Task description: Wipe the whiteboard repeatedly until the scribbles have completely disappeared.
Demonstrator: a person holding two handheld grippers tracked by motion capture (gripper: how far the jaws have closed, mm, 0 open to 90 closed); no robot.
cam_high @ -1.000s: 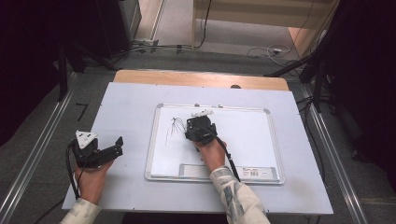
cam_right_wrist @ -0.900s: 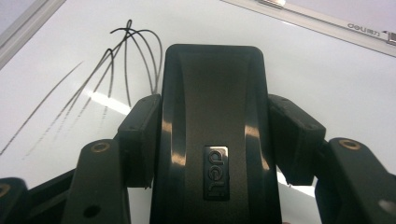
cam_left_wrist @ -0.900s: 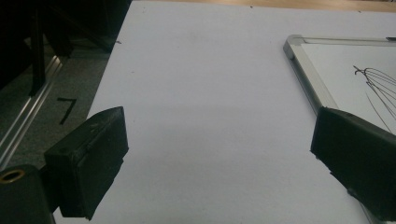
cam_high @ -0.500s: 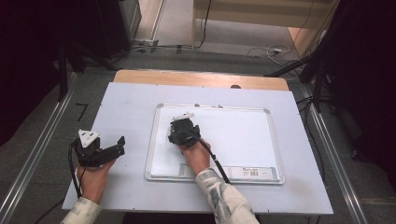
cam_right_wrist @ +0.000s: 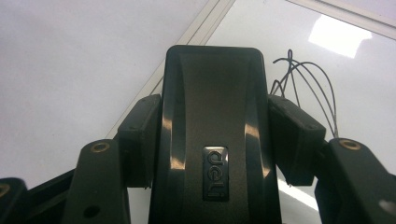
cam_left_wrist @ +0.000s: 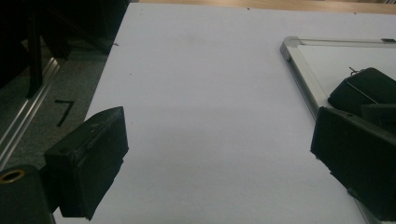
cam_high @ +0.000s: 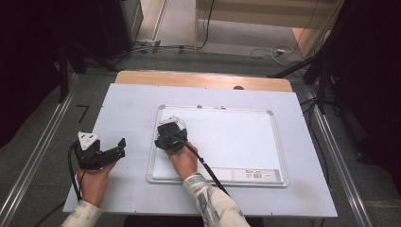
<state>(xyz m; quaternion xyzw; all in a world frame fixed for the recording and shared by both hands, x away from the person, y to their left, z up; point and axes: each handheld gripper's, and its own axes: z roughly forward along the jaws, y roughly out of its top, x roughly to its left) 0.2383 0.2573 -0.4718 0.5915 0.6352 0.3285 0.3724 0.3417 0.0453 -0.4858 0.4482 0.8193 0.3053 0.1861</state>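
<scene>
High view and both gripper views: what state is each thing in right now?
Whiteboard: lying flat on the table, mostly blank.
Pen marks: a few thin black lines left beside the eraser.
Eraser: black, clamped between the jaws, pressed on the board near its left edge.
Right gripper: shut on the eraser.
Left gripper: open, holding nothing, over bare table.
</scene>
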